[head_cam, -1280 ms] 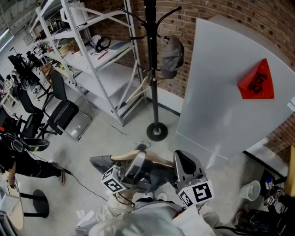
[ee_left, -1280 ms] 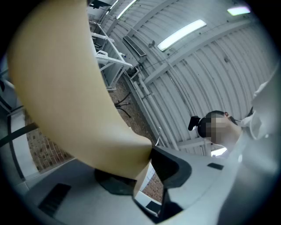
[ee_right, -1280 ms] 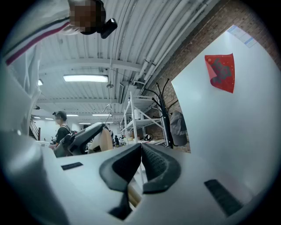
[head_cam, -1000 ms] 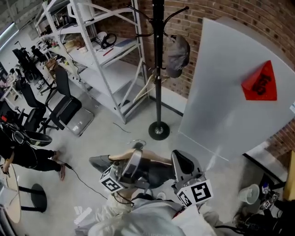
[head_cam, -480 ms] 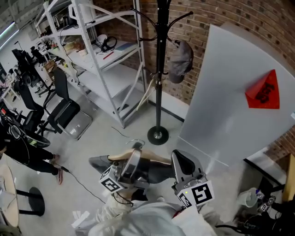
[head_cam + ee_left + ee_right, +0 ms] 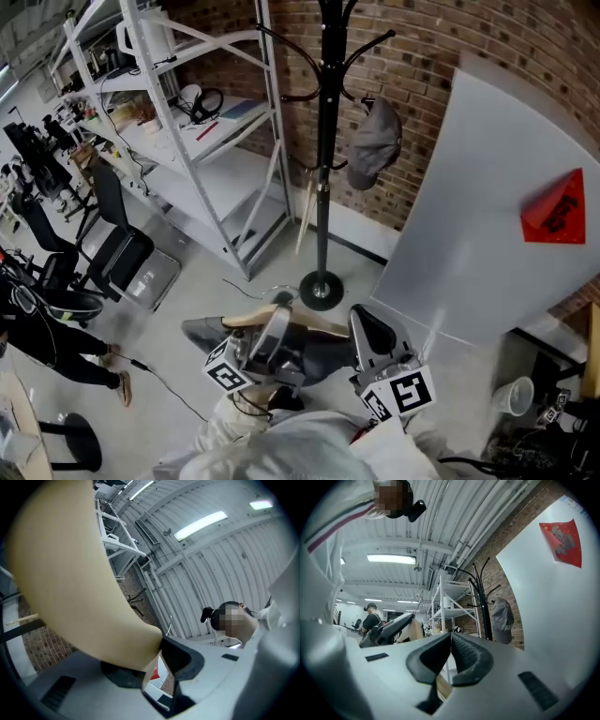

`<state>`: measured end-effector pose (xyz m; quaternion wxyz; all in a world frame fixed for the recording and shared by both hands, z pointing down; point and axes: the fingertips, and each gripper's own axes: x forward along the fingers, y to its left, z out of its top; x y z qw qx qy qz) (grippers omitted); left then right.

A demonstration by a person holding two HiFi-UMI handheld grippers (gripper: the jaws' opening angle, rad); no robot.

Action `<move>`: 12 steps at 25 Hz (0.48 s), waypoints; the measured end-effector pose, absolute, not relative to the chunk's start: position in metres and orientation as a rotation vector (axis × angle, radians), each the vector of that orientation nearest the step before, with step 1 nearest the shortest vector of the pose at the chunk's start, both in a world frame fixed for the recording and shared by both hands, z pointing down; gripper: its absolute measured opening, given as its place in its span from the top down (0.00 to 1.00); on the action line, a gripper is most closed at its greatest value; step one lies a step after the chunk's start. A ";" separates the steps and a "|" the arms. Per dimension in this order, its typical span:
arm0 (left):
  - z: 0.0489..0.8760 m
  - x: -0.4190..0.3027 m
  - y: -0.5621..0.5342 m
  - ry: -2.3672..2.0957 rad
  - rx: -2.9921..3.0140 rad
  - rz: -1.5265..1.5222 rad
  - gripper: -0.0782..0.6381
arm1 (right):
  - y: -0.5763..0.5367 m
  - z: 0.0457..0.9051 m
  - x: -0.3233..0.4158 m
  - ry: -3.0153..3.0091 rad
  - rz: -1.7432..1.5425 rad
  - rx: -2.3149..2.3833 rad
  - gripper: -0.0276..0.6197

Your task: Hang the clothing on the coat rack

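My left claw [image 6: 277, 319] and right claw [image 6: 367, 323] both clench the pale wooden hanger [image 6: 314, 325] carrying dark-grey clothing [image 6: 319, 356] at 6 o'clock; the black coat rack [image 6: 323, 141] stands at 12. Probably light and floppy: grip the wood.

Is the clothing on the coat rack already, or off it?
Off: left gripper and right gripper hold its hanger, apart from the coat rack.
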<state>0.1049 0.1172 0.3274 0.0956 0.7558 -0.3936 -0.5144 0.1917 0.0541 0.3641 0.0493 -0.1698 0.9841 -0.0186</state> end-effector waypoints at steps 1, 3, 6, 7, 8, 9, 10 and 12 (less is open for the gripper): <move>0.328 0.096 0.113 -1.157 2.243 -1.520 0.70 | 0.050 0.366 0.183 3.000 -0.061 -0.529 0.92; 0.329 0.077 0.104 -1.139 2.246 -1.511 0.70 | 0.043 0.368 0.165 2.999 -0.067 -0.551 0.92; 0.330 0.050 0.092 -1.113 2.246 -1.503 0.70 | 0.034 0.370 0.140 2.998 -0.071 -0.586 0.92; 0.331 0.041 0.088 -1.102 2.248 -1.500 0.70 | 0.032 0.371 0.132 2.999 -0.071 -0.599 0.92; 0.331 0.034 0.085 -1.090 2.250 -1.497 0.70 | 0.030 0.371 0.125 2.999 -0.071 -0.613 0.92; 0.331 0.027 0.083 -1.076 2.253 -1.494 0.70 | 0.028 0.372 0.118 2.999 -0.072 -0.627 0.92; 0.331 0.020 0.080 -1.062 2.254 -1.490 0.70 | 0.026 0.372 0.111 2.997 -0.072 -0.640 0.92; 0.331 0.006 0.076 -1.036 2.255 -1.484 0.70 | 0.024 0.373 0.096 2.995 -0.074 -0.663 0.92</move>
